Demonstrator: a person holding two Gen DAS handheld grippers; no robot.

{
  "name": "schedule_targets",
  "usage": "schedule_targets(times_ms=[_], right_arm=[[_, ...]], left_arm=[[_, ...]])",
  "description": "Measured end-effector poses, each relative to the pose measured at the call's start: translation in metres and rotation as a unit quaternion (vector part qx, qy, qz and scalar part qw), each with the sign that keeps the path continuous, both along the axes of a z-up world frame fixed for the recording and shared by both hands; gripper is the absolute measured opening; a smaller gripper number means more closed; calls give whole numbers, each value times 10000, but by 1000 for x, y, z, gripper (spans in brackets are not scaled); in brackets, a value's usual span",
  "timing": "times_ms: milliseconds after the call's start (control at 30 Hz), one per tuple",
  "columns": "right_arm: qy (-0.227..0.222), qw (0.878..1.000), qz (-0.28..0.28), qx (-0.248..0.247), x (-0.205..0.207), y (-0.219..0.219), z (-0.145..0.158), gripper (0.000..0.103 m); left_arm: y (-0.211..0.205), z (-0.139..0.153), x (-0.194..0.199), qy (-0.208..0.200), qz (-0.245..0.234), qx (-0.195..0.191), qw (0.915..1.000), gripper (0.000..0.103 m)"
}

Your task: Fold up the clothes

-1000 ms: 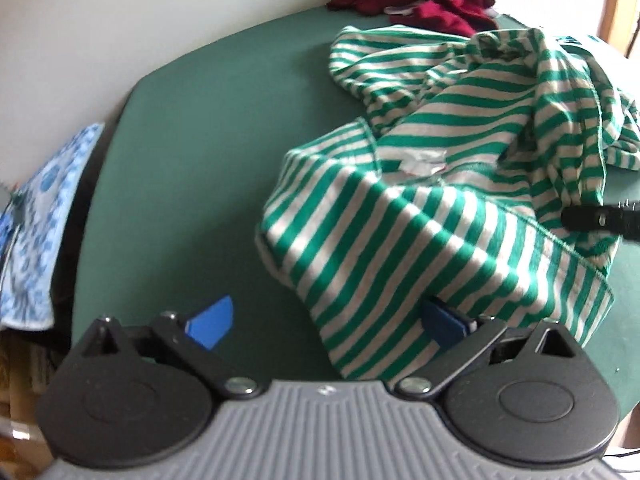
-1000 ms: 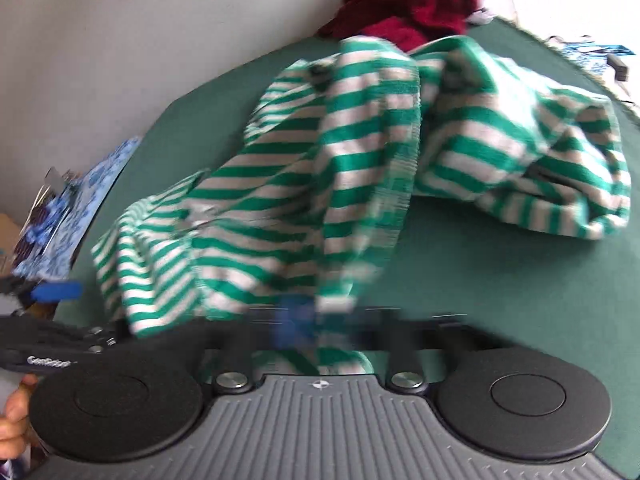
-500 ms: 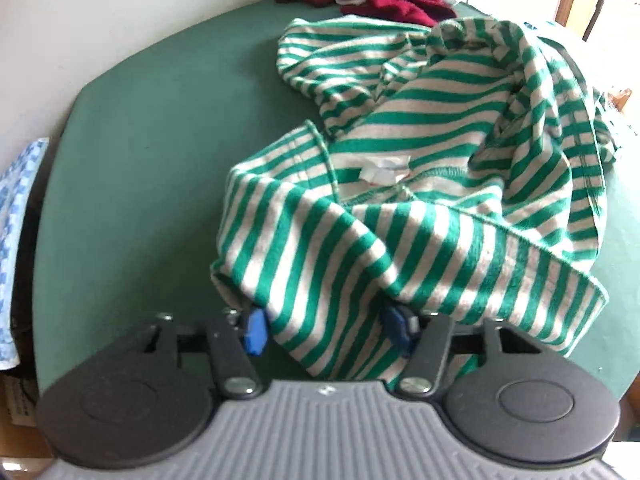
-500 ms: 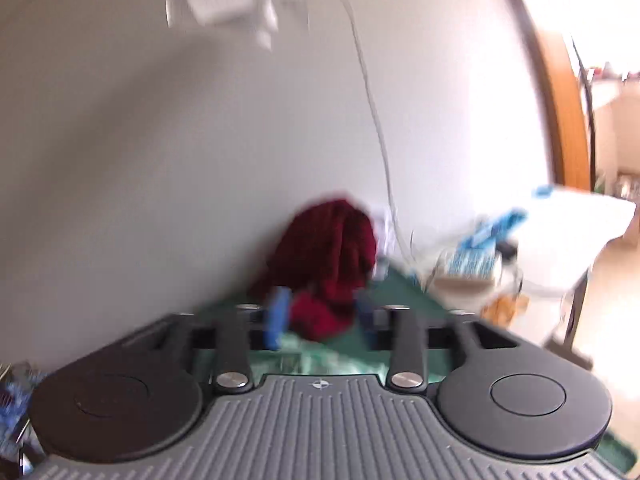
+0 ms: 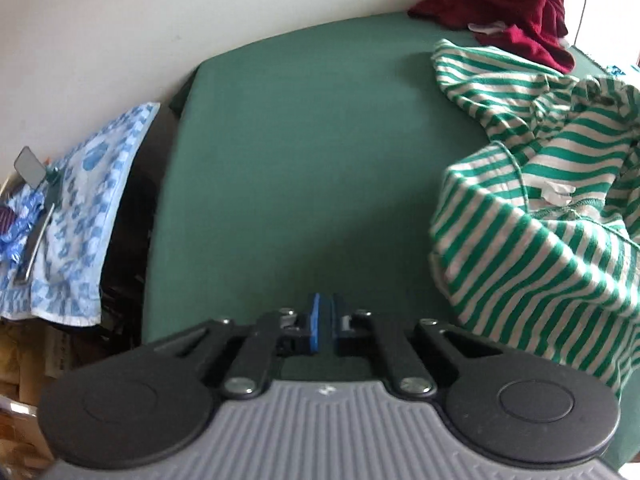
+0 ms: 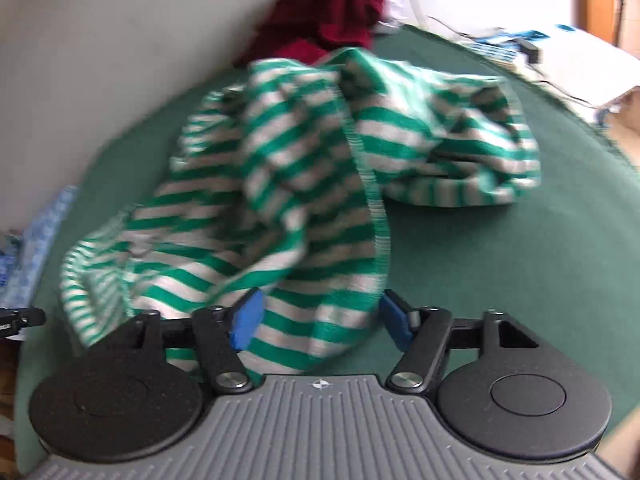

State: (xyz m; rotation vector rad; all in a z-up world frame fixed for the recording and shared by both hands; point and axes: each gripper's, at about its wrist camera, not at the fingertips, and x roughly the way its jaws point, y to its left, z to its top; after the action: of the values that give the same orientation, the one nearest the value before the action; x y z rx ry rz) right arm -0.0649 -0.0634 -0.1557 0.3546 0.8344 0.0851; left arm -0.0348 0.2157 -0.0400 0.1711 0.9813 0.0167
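Observation:
A crumpled green-and-white striped shirt (image 5: 536, 216) lies on the green table (image 5: 300, 160), to the right in the left wrist view. My left gripper (image 5: 323, 324) is shut and empty over bare table, left of the shirt. In the right wrist view the shirt (image 6: 304, 184) lies bunched just ahead, and its near edge sits between the spread blue pads of my right gripper (image 6: 320, 320), which is open. The left gripper's tip (image 6: 20, 318) shows at the left edge of that view.
A dark red garment (image 5: 508, 4) is heaped at the table's far edge by the white wall, also in the right wrist view (image 6: 324, 12). A blue-and-white patterned cloth (image 5: 76, 216) with small items lies left of the table. Cluttered white surfaces (image 6: 560, 52) stand to the right.
My left gripper closed and swung left off the shirt onto bare table. My right gripper swung up toward the wall, then came back down and opened over the shirt's near edge.

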Motion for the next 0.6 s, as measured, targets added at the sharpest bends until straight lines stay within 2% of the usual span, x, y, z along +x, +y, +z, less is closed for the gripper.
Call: schedule_targets(times_ms=[33,67,100,133,167,233,267,300,367,433,500,567,600], right_arm=[[19,10000,45,45,4,1,2,7],[38,9999,90,89,8,2,4,4],[-112,9995,23,286,8,-3,14,4],[-287,9983,-61,506,9,-10,26,4],[-577,9960,-85,679,7,-17,43,4],[-1215,9885,-108,891,2,-30,80,4],[-1473,9851,-154,870,-1,-35,95,4],[-1722,9813,-205,833,-3,-39,110,4],[-2090,9744,-264,788,-7,-45,132,4],[-2207,9720,-284,759,-8,-48,141,4],[-2169,9731,-315,709,-9,-50,140,4],[-2277,9704,-432,678,-18,-50,143,4],[-2378,9676,-522,671,-26,-51,149,4]], left_arm=[[-2,3,-6,-58,-195,-60,9998,9],[-8,5,-14,-79,-439,-93,9990,32],[-16,6,-24,-42,-778,-171,9968,47],[-23,6,-34,27,-1107,-304,9934,73],[-32,4,-43,101,-1367,-555,9890,80],[-49,0,-55,275,-1805,-1156,9764,83],[-59,-2,-55,312,-1934,-1417,9703,91],[-69,-4,-54,334,-2049,-1660,9640,97],[-85,-10,-43,276,-1945,-2014,9596,102],[-95,-21,-19,569,-1871,-2693,9430,102],[-104,-28,3,637,-1673,-2770,9440,82],[-107,-27,18,592,-1544,-2550,9527,16],[-106,-24,25,578,-1493,-2516,9545,8]])
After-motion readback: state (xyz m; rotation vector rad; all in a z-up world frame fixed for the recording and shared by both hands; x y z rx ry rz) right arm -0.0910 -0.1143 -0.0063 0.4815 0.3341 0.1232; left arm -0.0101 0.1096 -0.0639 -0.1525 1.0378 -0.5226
